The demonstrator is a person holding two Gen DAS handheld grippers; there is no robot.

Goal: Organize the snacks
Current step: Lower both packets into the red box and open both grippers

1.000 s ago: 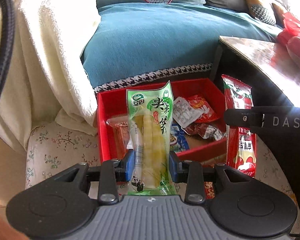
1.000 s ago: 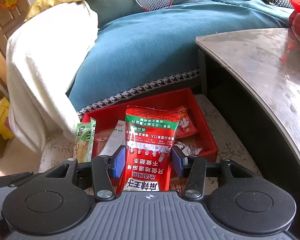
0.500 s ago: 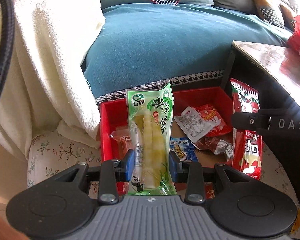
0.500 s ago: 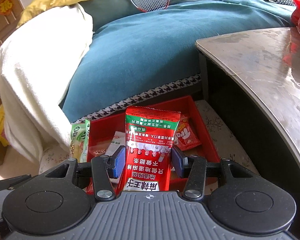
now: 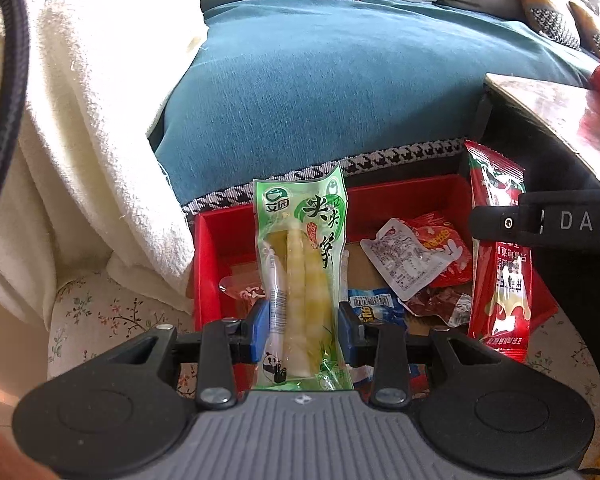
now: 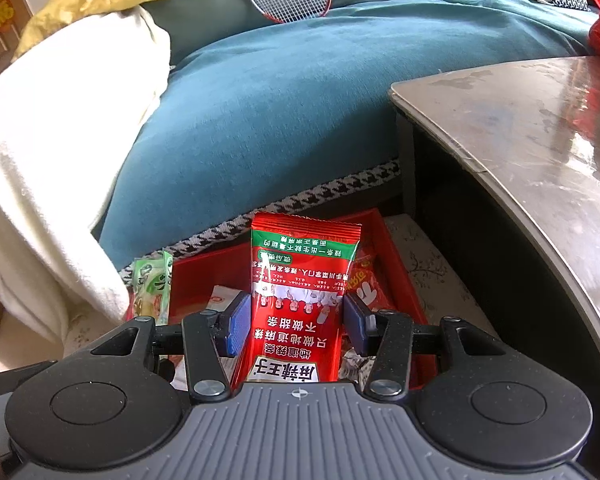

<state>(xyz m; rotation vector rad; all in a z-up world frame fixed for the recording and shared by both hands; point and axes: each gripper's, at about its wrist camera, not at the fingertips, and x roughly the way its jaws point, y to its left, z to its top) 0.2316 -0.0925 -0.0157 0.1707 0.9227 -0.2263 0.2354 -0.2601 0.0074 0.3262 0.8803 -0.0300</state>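
We see a teal sofa [image 5: 340, 92] behind a red bin [image 5: 208, 264] on a floral cushion [image 5: 100, 312]. Above the bin, our left claw [image 5: 300, 330] clamps a green bamboo-shoot pack [image 5: 302, 280] upright; our right claw [image 6: 296, 324] pinches a red snack pack [image 6: 300, 304]. A desk [image 6: 540, 128] stands right of the bin.

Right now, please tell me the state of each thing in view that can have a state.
Left hand-held gripper: shut on the green bamboo shoot packet.
Green bamboo shoot packet: sealed, held upright above the red tray.
Right hand-held gripper: shut on the red snack packet.
Red snack packet: sealed, held with its print upside down.
Red tray: open, several snack packets inside.
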